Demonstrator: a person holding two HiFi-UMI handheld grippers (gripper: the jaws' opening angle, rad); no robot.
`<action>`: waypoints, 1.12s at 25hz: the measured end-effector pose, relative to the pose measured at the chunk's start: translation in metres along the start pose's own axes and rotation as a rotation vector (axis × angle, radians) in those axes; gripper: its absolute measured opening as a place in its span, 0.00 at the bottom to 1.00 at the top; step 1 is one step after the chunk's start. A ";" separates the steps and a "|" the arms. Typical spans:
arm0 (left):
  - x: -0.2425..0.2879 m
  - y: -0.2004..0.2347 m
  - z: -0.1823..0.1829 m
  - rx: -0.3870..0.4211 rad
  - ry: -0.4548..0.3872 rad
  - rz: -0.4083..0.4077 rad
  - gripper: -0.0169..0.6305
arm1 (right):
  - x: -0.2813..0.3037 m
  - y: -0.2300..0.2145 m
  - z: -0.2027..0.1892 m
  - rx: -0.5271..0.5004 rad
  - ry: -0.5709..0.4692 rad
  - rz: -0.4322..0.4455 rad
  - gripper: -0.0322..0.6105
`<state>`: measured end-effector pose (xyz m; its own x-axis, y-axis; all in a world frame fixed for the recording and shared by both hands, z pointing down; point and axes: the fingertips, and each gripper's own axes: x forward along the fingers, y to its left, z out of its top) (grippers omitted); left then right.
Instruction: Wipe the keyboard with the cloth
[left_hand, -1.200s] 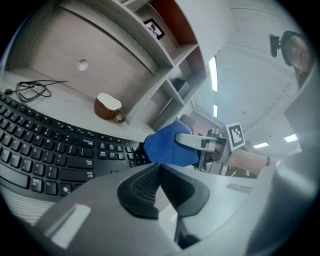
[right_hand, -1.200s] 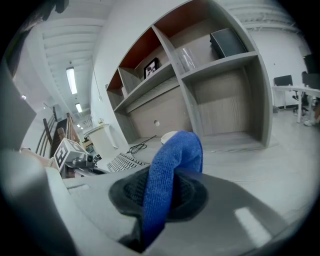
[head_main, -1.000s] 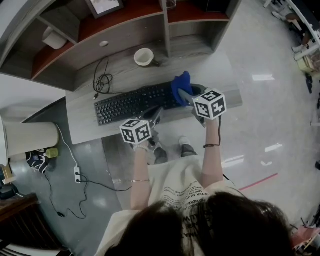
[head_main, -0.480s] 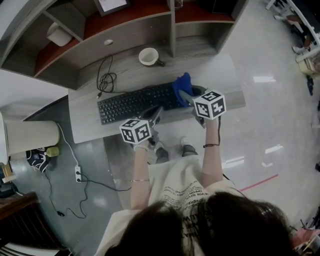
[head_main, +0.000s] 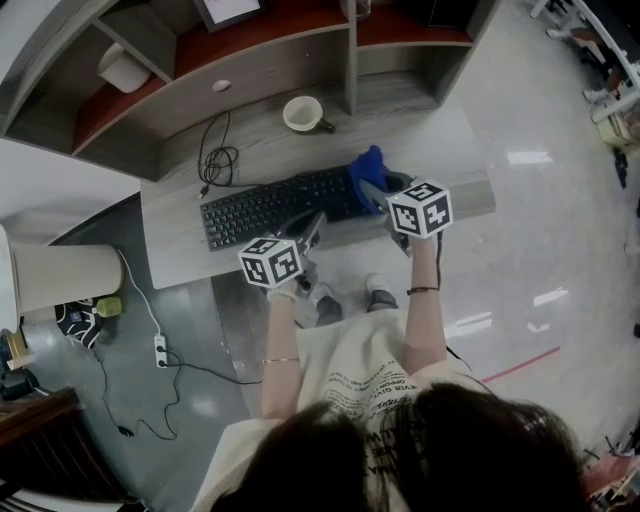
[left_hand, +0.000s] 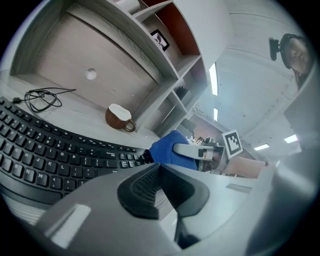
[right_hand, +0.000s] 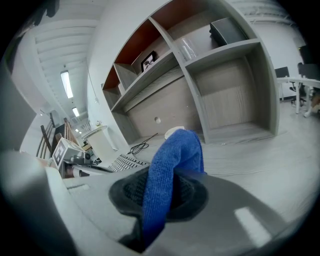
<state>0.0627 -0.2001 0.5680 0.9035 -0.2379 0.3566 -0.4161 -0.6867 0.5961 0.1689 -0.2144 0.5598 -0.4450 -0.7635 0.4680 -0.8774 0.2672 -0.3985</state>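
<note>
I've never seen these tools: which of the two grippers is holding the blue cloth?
The right gripper: the blue cloth is pinched between its jaws, at the keyboard's right end. The left gripper is shut with nothing between its jaws.

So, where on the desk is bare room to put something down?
Bare desk lies right of the cup, behind the cloth. A smaller patch sits left of the keyboard, in front of the cable. The front middle is crowded.

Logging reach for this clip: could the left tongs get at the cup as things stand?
Probably yes: only the low keyboard lies between the left tongs and the cup.
</note>
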 end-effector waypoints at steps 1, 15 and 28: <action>-0.001 0.001 0.001 0.001 0.000 -0.001 0.02 | 0.001 0.001 0.000 0.001 -0.001 -0.001 0.13; -0.016 0.016 0.007 0.010 0.007 -0.014 0.02 | 0.015 0.013 -0.001 0.021 -0.013 -0.024 0.13; -0.033 0.030 0.007 0.016 0.012 -0.017 0.02 | 0.030 0.030 -0.005 0.015 -0.005 -0.031 0.13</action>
<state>0.0215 -0.2177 0.5686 0.9089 -0.2184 0.3553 -0.3992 -0.7016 0.5902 0.1284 -0.2268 0.5656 -0.4166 -0.7741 0.4767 -0.8880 0.2343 -0.3957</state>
